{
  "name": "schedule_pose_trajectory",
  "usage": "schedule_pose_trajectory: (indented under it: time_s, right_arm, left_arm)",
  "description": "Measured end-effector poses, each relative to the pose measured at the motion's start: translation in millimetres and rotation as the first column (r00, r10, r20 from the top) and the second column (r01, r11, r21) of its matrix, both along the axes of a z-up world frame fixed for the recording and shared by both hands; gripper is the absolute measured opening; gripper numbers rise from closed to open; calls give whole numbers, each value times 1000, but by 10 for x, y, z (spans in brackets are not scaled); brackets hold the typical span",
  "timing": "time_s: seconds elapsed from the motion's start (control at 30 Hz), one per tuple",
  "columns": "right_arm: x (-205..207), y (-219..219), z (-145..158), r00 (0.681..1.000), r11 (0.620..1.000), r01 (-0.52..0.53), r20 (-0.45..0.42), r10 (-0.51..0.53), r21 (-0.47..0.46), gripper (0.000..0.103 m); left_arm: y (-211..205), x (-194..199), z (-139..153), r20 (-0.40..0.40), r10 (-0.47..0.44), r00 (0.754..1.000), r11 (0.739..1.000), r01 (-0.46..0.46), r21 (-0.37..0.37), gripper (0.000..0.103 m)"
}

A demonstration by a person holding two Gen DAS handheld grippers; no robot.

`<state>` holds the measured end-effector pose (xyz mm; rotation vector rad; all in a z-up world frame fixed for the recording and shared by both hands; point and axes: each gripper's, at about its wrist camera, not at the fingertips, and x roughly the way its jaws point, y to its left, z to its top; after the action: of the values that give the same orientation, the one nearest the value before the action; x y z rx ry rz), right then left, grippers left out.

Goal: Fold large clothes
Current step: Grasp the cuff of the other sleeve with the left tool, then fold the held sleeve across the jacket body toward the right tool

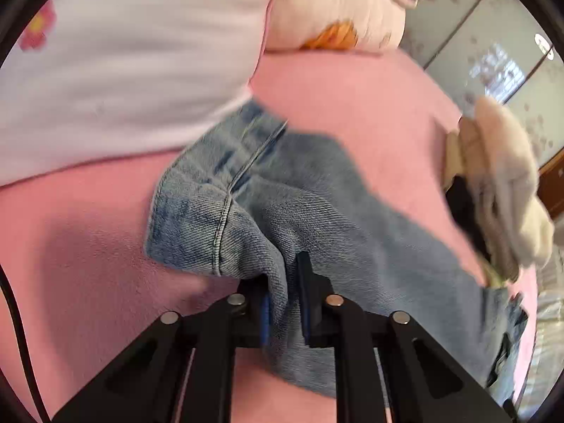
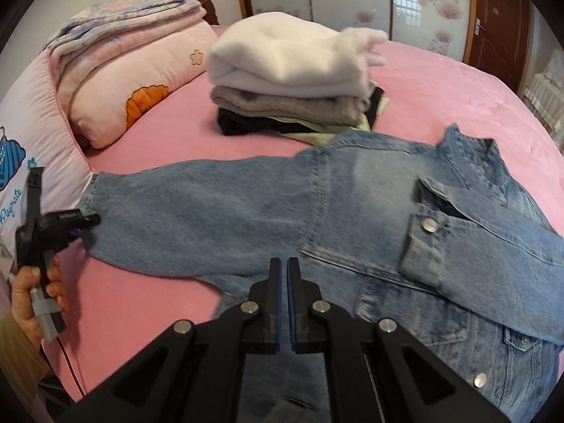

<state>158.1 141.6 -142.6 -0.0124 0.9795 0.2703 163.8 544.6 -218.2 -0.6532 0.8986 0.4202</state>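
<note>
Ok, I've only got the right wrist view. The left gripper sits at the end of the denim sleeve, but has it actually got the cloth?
Observer: Yes. The left gripper is shut on the sleeve cuff of the denim jacket, with a fold of denim clamped in it.
Operator: Where on the cuff?
Observer: Just right of its stitched seam, as the left wrist view shows it. The rest of the cuff bunches up to the left.

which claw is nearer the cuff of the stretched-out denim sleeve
Left. The left claw is clamped on the sleeve cuff; the right claw hangs shut over the jacket's hem, far from it.
</note>
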Motion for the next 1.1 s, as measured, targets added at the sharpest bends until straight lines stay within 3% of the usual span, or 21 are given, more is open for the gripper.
schedule_pose_trajectory:
  time_s: [0.1, 0.23, 0.3, 0.37, 0.47, 0.57, 0.7, 0.8, 0.9, 1.0, 1.1]
  right_arm:
    - [-75, -255, 29, 999, 999, 32, 4, -32, 5, 3]
    - [-187, -644, 92, 996, 996, 91, 17, -91, 10, 3]
    - [-243, -853, 134, 992, 992, 127, 27, -127, 13, 3]
    - [-305, -1085, 174, 986, 986, 165, 29, -166, 31, 3]
    - [-389, -1391, 211, 976, 975, 215, 30, -216, 49, 3]
    - [-471, -1728, 193, 963, 962, 267, 24, -269, 55, 3]
    - [-552, -2090, 92, 948, 947, 317, -9, -317, 53, 3]
    - [-619, -2338, 10, 938, 936, 347, -28, -347, 49, 3]
    - [-691, -2532, -74, 927, 926, 373, -45, -371, 55, 3]
    - [-732, -2640, -144, 922, 919, 387, -57, -384, 69, 3]
    - [-734, -2657, -174, 921, 918, 388, -70, -382, 87, 3]
  left_arm:
    - [-332, 5, 396, 67, -55, 996, 994, 48, 99, 8]
    - [-990, 24, 989, 181, -195, 964, 977, 174, 127, 8]
    - [-1415, 63, 1281, 228, -283, 932, 956, 255, 147, 8]
    - [-1955, 86, 1529, 263, -391, 882, 919, 358, 166, 8]
    - [-2688, 150, 1679, 265, -503, 822, 864, 470, 182, 8]
    - [-3439, 208, 1579, 242, -591, 769, 806, 560, 190, 9]
    - [-4199, 248, 1104, 157, -656, 738, 755, 644, 126, 9]
    - [-4642, 239, 741, 64, -689, 722, 723, 678, 133, 23]
    - [-5028, 119, 519, -13, -731, 682, 670, 722, 173, 36]
    - [-5085, -107, 513, -9, -751, 660, 644, 736, 207, 54]
    - [-5044, -263, 619, 12, -752, 659, 645, 732, 219, 61]
